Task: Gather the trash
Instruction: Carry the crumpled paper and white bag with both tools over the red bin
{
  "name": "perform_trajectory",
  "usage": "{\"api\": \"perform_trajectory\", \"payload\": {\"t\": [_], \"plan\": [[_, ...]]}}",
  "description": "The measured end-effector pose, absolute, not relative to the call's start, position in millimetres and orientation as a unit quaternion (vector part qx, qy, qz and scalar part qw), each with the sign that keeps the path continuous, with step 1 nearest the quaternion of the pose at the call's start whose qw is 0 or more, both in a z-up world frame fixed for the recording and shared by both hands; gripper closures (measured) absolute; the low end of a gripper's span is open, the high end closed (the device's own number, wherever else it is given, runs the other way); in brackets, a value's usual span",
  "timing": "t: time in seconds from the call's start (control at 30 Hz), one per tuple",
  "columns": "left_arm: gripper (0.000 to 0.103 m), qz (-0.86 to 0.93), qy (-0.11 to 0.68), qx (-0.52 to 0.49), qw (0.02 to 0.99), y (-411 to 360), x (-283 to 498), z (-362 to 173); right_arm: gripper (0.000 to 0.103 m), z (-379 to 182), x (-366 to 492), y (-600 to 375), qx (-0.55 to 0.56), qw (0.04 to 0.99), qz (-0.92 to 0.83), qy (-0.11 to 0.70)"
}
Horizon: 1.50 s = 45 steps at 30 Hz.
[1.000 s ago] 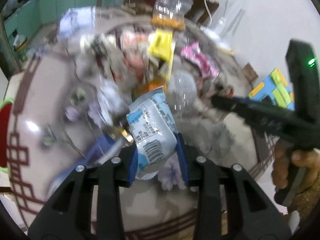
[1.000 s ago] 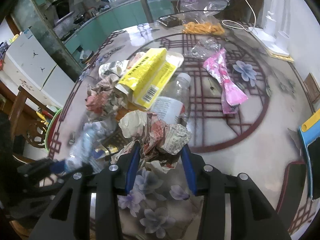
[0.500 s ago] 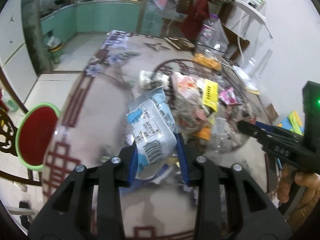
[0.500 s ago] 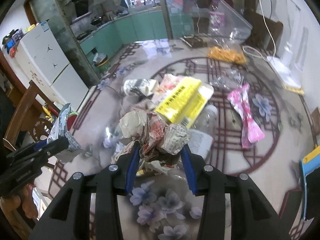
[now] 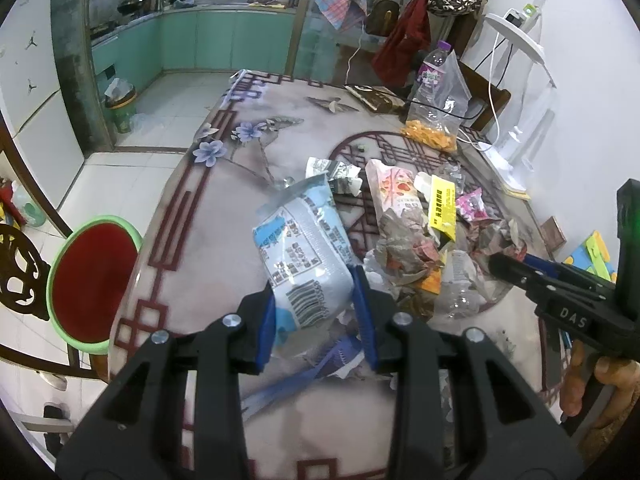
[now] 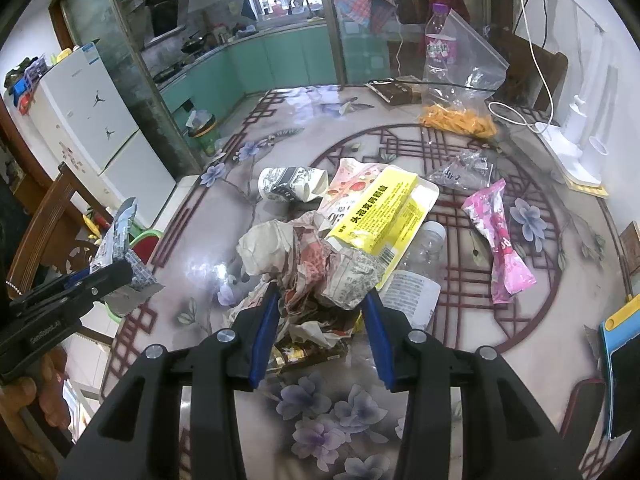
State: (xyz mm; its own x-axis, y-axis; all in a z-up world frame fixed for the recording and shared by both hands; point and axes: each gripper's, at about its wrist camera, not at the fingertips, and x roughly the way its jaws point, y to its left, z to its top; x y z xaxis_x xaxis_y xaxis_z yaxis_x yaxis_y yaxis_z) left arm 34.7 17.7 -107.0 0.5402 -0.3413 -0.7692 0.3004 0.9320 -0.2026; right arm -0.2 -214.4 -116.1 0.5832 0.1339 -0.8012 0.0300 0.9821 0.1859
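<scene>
Both grippers have risen off the bench, left gripper [image 5: 316, 320] clamping a light, crinkly wrapper [image 5: 304, 252], right gripper [image 6: 320, 328] squeezing soft crumpled paper [image 6: 316, 264] mid-wad.

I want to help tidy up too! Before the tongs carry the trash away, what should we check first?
1. Left tongs pinch the blue and white wrapper tight: ok.
2. Right tongs pinch the crumpled paper wad: ok.
3. Wrapper lifted off the table: ok.
4. Paper wad free of the pile: cannot tell, scraps hang beneath it over the yellow box and clear bottle.
5. A bin to drop into: a green bin stands on the kitchen floor, ok.
6. Table clean: not ok, the pink wrapper and paper cup remain.
</scene>
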Motion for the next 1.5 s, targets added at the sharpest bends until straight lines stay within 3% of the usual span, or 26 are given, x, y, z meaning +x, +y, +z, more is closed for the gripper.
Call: {"api": "perform_trajectory", "payload": {"t": [1.03, 1.5], "plan": [[0.069, -0.094, 0.439, -0.036, 0.893, 109.6, 72.7, -103.6, 0.063, -109.7, 50.4, -165.2, 0.069, 0.888, 0.046, 0.452], [0.069, -0.037, 0.448, -0.053, 0.891, 185.5, 72.7, -112.6, 0.064, -111.7, 92.9, -77.6, 0.032, 0.88, 0.117, 0.459]]}}
